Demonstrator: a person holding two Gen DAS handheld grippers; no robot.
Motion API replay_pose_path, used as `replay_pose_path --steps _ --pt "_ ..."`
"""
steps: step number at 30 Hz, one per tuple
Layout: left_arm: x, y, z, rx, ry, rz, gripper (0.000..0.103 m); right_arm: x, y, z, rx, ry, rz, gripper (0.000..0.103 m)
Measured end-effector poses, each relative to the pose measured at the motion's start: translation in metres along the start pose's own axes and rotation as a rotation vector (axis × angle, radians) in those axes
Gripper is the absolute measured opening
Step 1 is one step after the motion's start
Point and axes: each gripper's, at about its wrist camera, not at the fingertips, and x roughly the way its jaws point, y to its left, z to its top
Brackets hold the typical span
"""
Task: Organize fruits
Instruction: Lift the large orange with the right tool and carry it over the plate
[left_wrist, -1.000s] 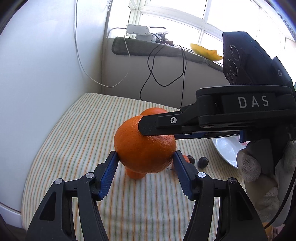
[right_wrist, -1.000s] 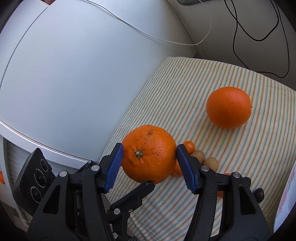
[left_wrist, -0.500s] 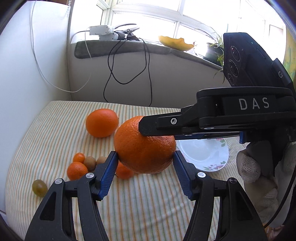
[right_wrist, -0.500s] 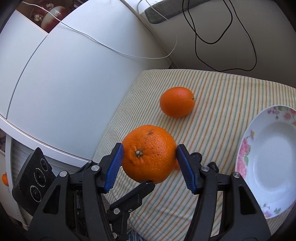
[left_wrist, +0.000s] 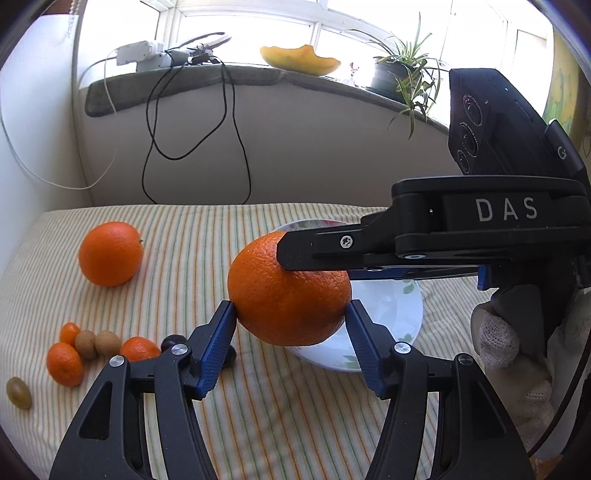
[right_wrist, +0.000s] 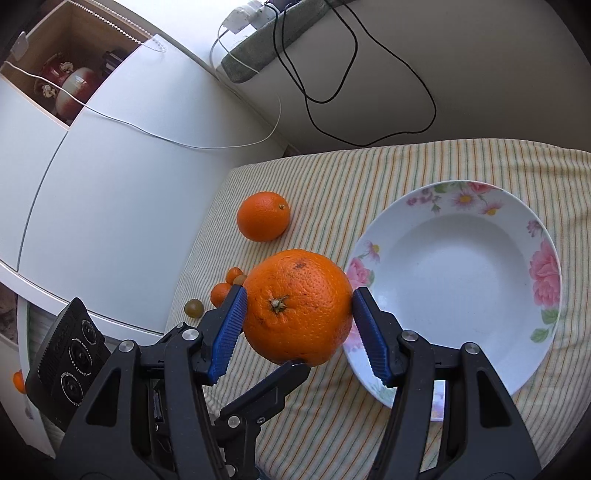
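One big orange (left_wrist: 288, 291) is squeezed from four sides by both tools. The left hand-held gripper (left_wrist: 290, 325) is clamped on its sides, and the right hand-held gripper (right_wrist: 297, 314) is clamped on it too. The orange is held up in the air, just beside the flowered plate (right_wrist: 461, 280). Nothing is seen in the plate, so the sorting looks barely begun. A second orange (right_wrist: 263, 216) is left on the striped table (left_wrist: 229, 406). A bunch of small fruits (left_wrist: 92, 349) is left there too, near the edge.
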Motion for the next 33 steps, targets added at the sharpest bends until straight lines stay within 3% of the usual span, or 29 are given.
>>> replay_pose_path --steps 16,33 --pt "0.043 -0.019 0.013 0.007 0.040 -0.059 0.061 -0.005 -0.050 0.014 0.066 -0.028 -0.065 0.062" --pt "0.062 -0.018 0.010 0.003 0.063 -0.085 0.061 0.007 -0.065 0.028 0.082 -0.025 -0.116 0.062"
